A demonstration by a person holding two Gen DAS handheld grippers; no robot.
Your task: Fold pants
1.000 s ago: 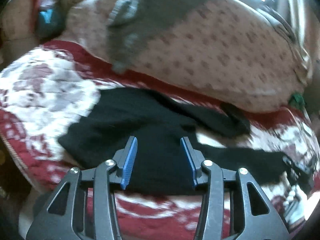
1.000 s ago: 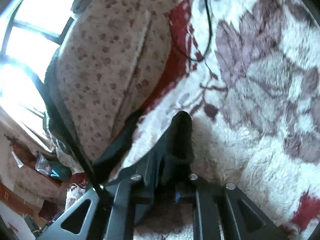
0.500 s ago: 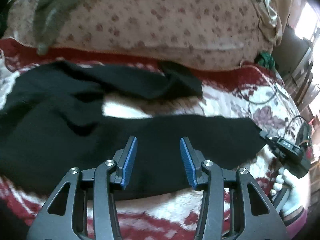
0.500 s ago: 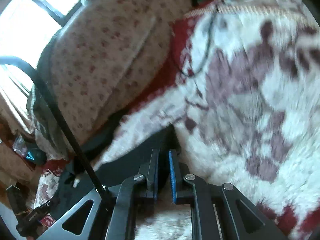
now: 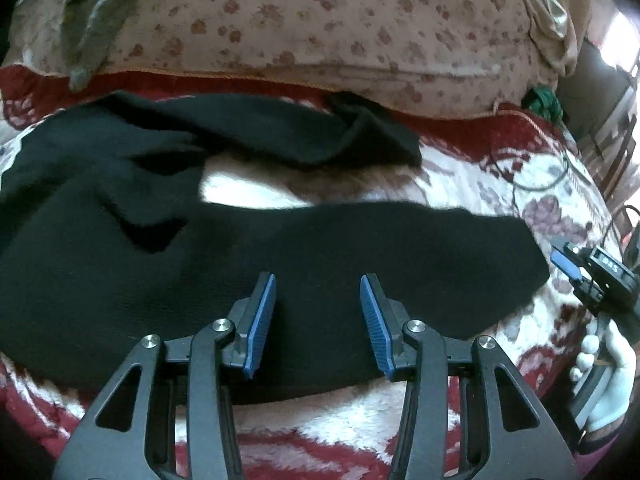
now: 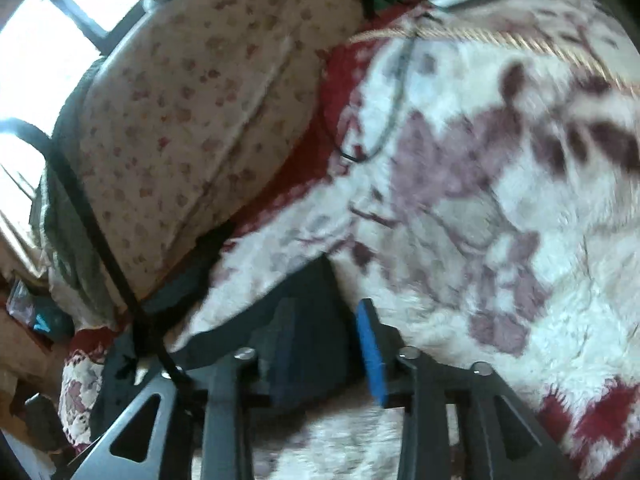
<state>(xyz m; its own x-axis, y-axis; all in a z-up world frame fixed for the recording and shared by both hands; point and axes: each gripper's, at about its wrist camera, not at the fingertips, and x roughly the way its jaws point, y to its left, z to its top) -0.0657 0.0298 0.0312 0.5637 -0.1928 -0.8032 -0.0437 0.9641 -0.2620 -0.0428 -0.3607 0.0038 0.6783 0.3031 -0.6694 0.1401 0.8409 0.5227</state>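
Black pants [image 5: 168,264] lie spread on the red and white floral blanket [image 5: 352,416], two legs reaching right with a gap of blanket between them. My left gripper [image 5: 318,322] is open and empty, hovering over the near leg. My right gripper [image 6: 326,344] is open at the cuff of the near leg [image 6: 308,300], its jaws apart with the fabric lying between them, not pinched. It also shows in the left wrist view [image 5: 568,264], just off the cuff's right end, held by a white-gloved hand [image 5: 608,364].
A large beige floral cushion [image 5: 320,28] lies along the far edge with a grey garment [image 5: 92,12] draped on it. A black cable [image 5: 536,176] and a green bundle [image 5: 542,98] lie at the far right. A bright window [image 6: 36,44] is behind.
My right gripper has opened and let go of the pant leg cuff. The left gripper has swung right over the pants and has stayed open.
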